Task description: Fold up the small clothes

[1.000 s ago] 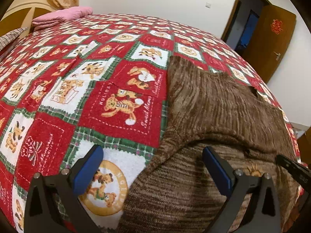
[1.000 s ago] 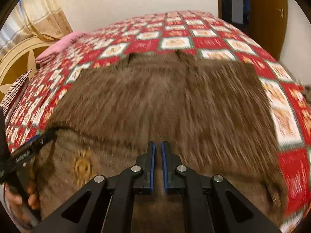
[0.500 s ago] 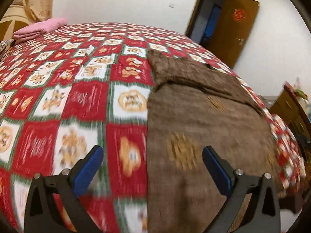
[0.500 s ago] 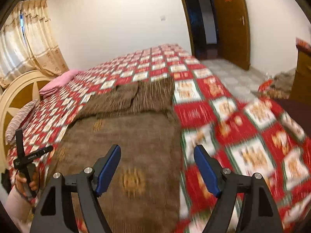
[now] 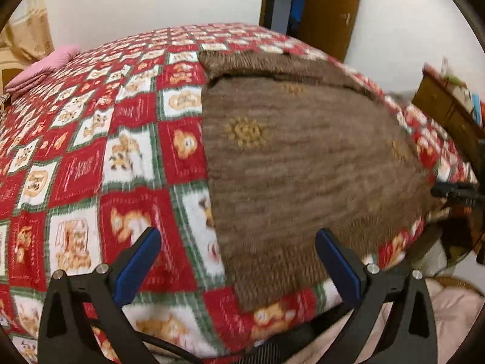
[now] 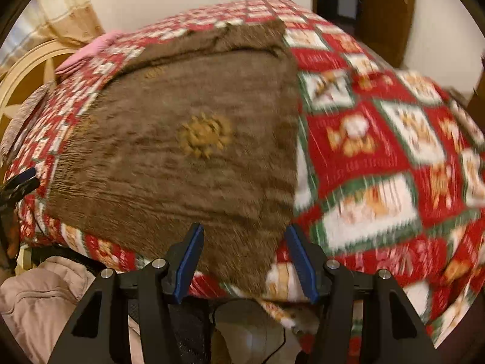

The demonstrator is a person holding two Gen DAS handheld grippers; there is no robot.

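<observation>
A brown knitted sweater [image 5: 303,157] with yellow sun motifs [image 5: 247,130] lies folded flat on the red patchwork quilt [image 5: 75,166], its near edge at the bed's front. My left gripper [image 5: 236,236] is open above the sweater's near left edge and holds nothing. In the right wrist view the same sweater [image 6: 182,157] fills the left half. My right gripper [image 6: 244,229] hovers over its near right corner, jaws apart and closing, pads not pressing on the fabric. The right gripper's tip [image 5: 454,192] shows at the sweater's right side, the left gripper's tip [image 6: 21,182] at its left.
A pink pillow [image 5: 48,63] lies at the far left by a cream headboard [image 6: 27,72]. A brown door [image 5: 330,9] stands behind the bed, a wooden cabinet [image 5: 445,112] to the right. A person's pale padded jacket [image 6: 45,297] is below the bed's front edge.
Both grippers drew back toward the bed's near edge. The right gripper went from shut to open. The sweater now lies flat in a neat fold.
</observation>
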